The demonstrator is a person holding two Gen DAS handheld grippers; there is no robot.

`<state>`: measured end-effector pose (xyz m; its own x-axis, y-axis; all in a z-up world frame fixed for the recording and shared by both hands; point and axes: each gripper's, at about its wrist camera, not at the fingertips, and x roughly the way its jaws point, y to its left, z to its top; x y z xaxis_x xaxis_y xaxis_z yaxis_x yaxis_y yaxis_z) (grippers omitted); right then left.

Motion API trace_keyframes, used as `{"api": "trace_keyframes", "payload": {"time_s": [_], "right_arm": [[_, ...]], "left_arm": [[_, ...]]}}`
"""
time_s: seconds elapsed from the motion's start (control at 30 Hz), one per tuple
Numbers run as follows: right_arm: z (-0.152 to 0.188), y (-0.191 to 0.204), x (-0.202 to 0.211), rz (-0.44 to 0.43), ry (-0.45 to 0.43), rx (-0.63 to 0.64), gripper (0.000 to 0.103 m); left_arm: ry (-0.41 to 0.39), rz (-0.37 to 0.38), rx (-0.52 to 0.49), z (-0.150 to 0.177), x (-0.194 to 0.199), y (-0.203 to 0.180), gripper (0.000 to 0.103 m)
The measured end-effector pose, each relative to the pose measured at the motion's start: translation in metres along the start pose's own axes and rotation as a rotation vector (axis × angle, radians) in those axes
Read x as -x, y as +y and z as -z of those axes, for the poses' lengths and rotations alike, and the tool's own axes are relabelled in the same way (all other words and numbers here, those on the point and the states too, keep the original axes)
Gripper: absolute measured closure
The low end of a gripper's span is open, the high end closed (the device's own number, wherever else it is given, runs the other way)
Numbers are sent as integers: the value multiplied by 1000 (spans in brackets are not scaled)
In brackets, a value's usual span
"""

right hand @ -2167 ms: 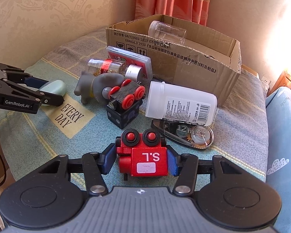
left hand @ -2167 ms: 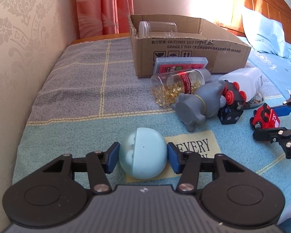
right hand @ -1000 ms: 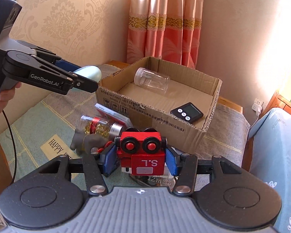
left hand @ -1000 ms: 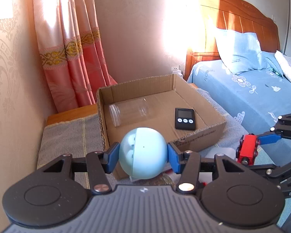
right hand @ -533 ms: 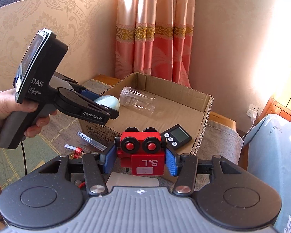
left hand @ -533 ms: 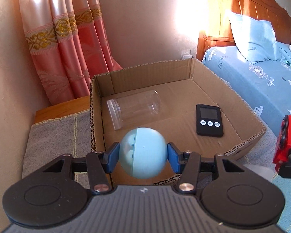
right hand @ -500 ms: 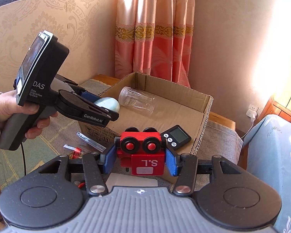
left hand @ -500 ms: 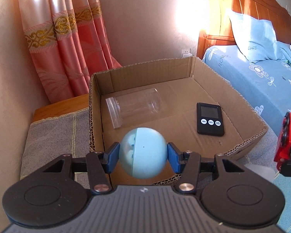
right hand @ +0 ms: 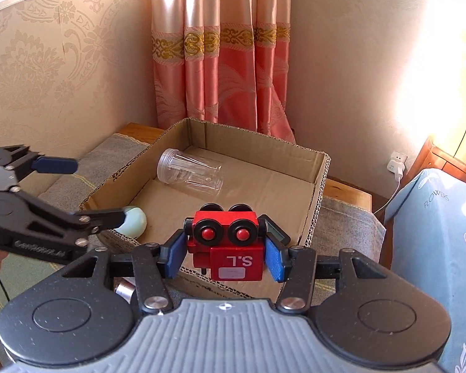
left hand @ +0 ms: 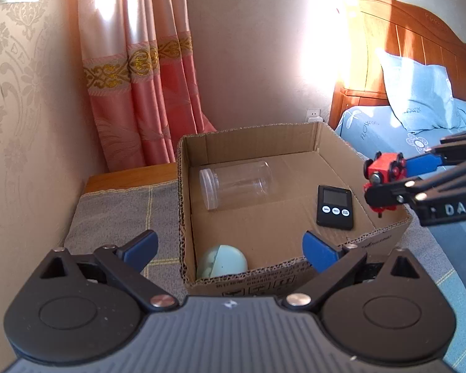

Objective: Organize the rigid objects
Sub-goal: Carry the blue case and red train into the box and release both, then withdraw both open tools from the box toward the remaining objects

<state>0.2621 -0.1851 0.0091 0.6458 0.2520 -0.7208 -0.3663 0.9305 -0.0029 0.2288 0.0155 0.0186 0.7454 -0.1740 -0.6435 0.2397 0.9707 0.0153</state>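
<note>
My left gripper hovers over the near left corner of the cardboard box, its jaws opening wide with nothing between them. The pale blue ball lies below on the box floor in that corner, clear of the pads. A clear jar lies on its side at the back and a black timer lies flat to the right. My right gripper is shut on the red toy engine and holds it above the box's near rim. The toy half hides the timer.
A grey checked cloth covers the surface left of the box. Pink curtains hang behind. A bed with a blue pillow lies to the right. A silver-capped bottle shows below my right fingers.
My left jaws have sprung apart and the blue ball has dropped into the box's near left corner. My right gripper has carried the red engine closer over the box.
</note>
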Motion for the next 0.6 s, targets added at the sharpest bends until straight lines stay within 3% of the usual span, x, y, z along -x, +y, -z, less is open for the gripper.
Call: {"api": "trace_keyframes", "payload": {"time_s": [0.2,0.43,0.47,0.53,0.6], "right_arm": [[-24,-8,-34,10,41,-39,45],[-62,-14,-78,44,73,-72,43],[-64,-15,-81,56,71,-80,38],[-65,-14,-81,81,50,-88,4],[-62,-13,-73,70,8,-105,0]], "left_arm": [[1,-76,53,35,31,9,4],[62,-95,90,55,35,17,4],[61,-91,91,56,36,18,4],[56,-93,89,56,37,19,4],[46,-96,83,56,40,21,4]]}}
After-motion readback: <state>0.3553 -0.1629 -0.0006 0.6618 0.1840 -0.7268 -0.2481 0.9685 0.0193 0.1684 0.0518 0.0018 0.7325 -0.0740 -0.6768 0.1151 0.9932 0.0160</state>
